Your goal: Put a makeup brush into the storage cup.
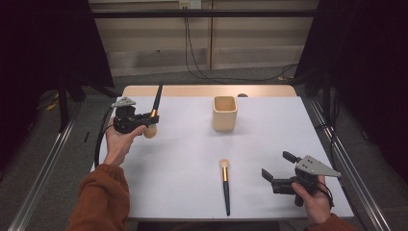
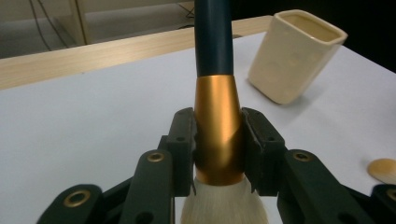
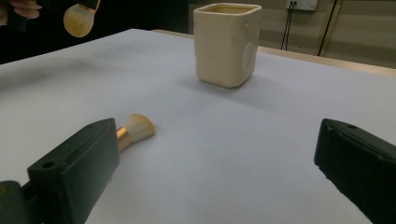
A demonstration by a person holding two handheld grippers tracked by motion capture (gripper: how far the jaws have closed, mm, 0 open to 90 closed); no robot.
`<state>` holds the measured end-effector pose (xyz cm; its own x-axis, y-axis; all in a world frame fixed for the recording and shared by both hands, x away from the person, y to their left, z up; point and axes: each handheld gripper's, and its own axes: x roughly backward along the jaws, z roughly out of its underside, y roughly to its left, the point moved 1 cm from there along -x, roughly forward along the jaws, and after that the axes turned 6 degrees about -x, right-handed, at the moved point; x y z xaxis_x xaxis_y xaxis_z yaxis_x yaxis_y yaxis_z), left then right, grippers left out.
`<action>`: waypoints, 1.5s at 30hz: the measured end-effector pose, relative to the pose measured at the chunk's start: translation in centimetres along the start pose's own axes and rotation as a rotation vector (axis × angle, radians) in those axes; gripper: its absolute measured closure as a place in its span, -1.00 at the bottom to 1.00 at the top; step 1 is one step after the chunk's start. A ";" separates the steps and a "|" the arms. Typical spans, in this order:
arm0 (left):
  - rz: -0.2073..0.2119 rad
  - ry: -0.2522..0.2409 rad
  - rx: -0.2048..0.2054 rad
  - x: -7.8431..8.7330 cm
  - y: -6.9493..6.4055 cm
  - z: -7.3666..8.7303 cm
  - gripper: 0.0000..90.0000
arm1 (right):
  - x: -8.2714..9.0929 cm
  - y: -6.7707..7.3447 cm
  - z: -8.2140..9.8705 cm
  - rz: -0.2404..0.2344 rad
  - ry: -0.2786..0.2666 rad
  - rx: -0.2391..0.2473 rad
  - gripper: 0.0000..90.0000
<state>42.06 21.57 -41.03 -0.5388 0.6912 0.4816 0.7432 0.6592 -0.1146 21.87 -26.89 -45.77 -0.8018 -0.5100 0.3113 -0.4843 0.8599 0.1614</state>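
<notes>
My left gripper (image 1: 148, 118) is shut on the gold ferrule (image 2: 218, 133) of a large makeup brush (image 1: 155, 107), held above the table's left side. Its dark handle points up and its pale bristles (image 1: 150, 131) hang below the jaws. A cream square cup (image 1: 224, 112) stands upright at the middle back of the table, off to the right of that brush. A second, slimmer brush (image 1: 224, 184) lies flat near the front edge, bristles (image 3: 138, 127) toward the cup. My right gripper (image 1: 278, 165) rests open at the front right, nothing between its jaws.
The white table top (image 1: 192, 154) has a wooden strip (image 1: 207, 90) along its far edge. Cables (image 1: 192, 53) hang down the wall behind. Metal rails (image 1: 346, 159) run along both sides of the table. Dark curtains flank the space.
</notes>
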 end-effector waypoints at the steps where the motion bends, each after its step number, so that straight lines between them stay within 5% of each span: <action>1: 0.018 -0.014 -0.009 0.1 -0.3 0.0 0.49 | 0.0 0.0 0.0 0.000 -0.001 0.000 -1.00; 17: 0.158 -0.062 -0.052 0.8 -3.6 -0.2 0.48 | -0.1 0.1 0.0 -0.005 0.003 0.000 -1.00; 34: 0.267 -0.021 -0.145 -0.2 -7.6 -0.7 0.49 | -0.1 0.3 -0.1 -0.027 -0.001 0.010 -1.00; 45: 0.363 0.057 -0.221 -0.7 -10.0 -1.2 0.49 | -0.1 0.3 -0.2 -0.042 -0.010 -0.005 -1.00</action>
<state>35.49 14.10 -39.21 -0.2088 0.8450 0.4924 0.9511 0.2927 -0.0989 21.90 -26.57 -45.63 -0.7842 -0.5457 0.2952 -0.5157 0.8379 0.1790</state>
